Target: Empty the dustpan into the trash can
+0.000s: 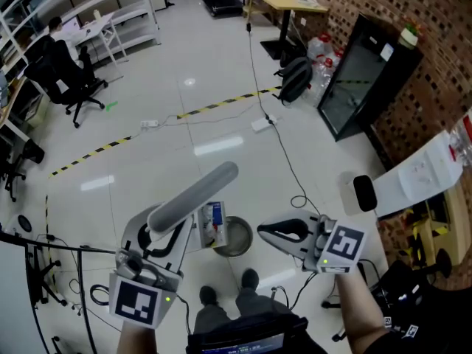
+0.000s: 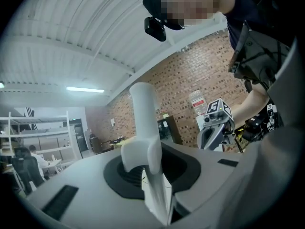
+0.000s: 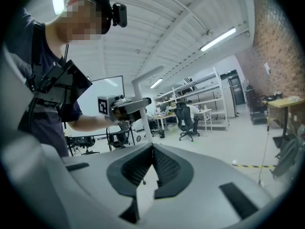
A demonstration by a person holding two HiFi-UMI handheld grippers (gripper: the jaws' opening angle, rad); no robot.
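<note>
The left tool [image 2: 150,163] is closed on the dustpan [image 2: 145,137]: its jaws press from both sides on a thin white plate of it, seen edge-on. The thick pale handle [image 1: 195,194] goes away from the jaws, and in the head view it slants up and to the right, so that its far part is over the trash can [image 1: 243,243].

The right tool [image 3: 152,150] has its jaws fully together and nothing is between them. In the head view it is at the right of the trash can, its tip turned toward the can, apart from it and from the dustpan.

The trash can is a small round metal one and stands on the pale tiled floor [image 1: 184,124], between the two tools in that view, just above the person's shoes [image 1: 249,277]. A blue and white carton [image 1: 214,225] is at its left rim; whether it stands inside the can or beside it I cannot tell.

Farther away, a yellow and black tape line [image 1: 221,103] crosses the floor, and a brick wall [image 1: 369,6] closes the right side
</note>
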